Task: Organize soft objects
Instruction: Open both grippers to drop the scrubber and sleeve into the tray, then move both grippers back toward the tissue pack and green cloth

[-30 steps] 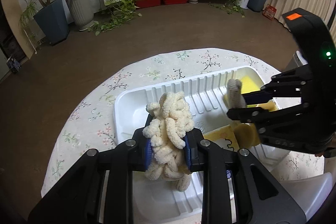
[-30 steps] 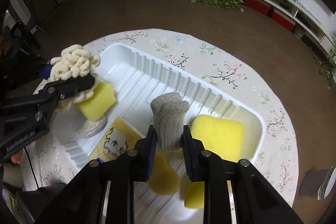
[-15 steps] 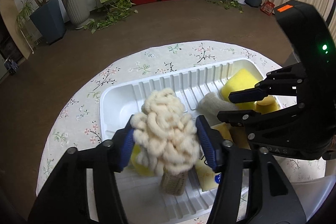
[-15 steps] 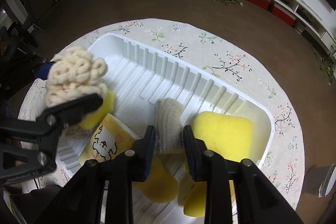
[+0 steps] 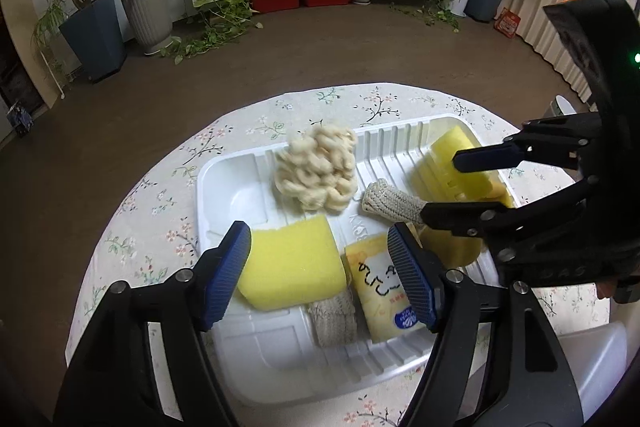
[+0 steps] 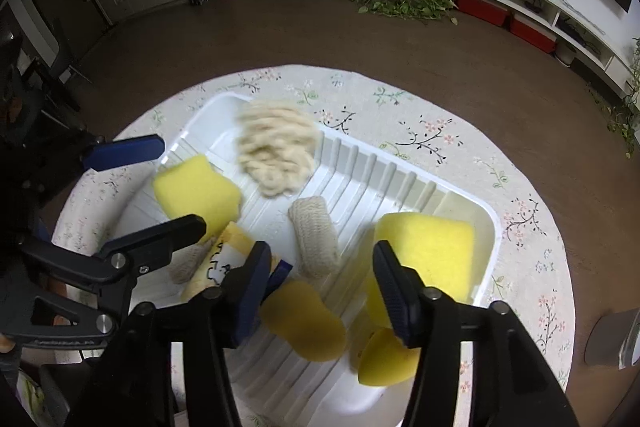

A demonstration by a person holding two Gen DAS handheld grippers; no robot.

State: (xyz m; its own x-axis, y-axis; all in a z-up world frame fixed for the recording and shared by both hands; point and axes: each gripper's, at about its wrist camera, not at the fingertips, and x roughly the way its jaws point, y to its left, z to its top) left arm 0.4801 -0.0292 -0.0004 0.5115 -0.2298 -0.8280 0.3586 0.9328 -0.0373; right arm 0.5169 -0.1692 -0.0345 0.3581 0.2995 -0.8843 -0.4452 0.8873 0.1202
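Left gripper (image 5: 320, 269) hangs over the near end of the tray (image 5: 224, 183) with its blue-padded jaws spread wide and nothing between them. Below the gap lie a yellow sponge (image 5: 292, 263) and a yellow packet (image 5: 386, 291) with black handwritten-style characters and a small blue round logo, neither of which I can read. A short knit piece (image 5: 334, 317) pokes out from under the sponge's near edge. Farther in, the cream chenille mop head (image 5: 318, 173) rests on the tray's ribbed floor, a loose bundle of looped yarn, slightly blurred. Just beside it lies a knit roll (image 5: 390, 203), off-white and ribbed, lying on its side. The right gripper (image 5: 460, 187) reaches in from the right edge, jaws apart, above a second sponge (image 5: 452, 163) in the far right corner. The tray sits on a round table (image 5: 160, 195) covered in a floral cloth.

Right gripper (image 6: 318, 279), seen from its own camera, points down at the tray (image 6: 492, 227) with jaws open and empty. The knit roll (image 6: 314, 237) lies just ahead of the gap, untouched. The big sponge (image 6: 430, 247) is to its right, with rounded yellow pieces (image 6: 304, 323) nearer the camera. The mop head (image 6: 276, 151) sits at the far side, blurred. The left gripper (image 6: 148, 187) comes in from the left, also open, over the other sponge (image 6: 196, 189) and the packet (image 6: 224, 259), whose writing is partly hidden.
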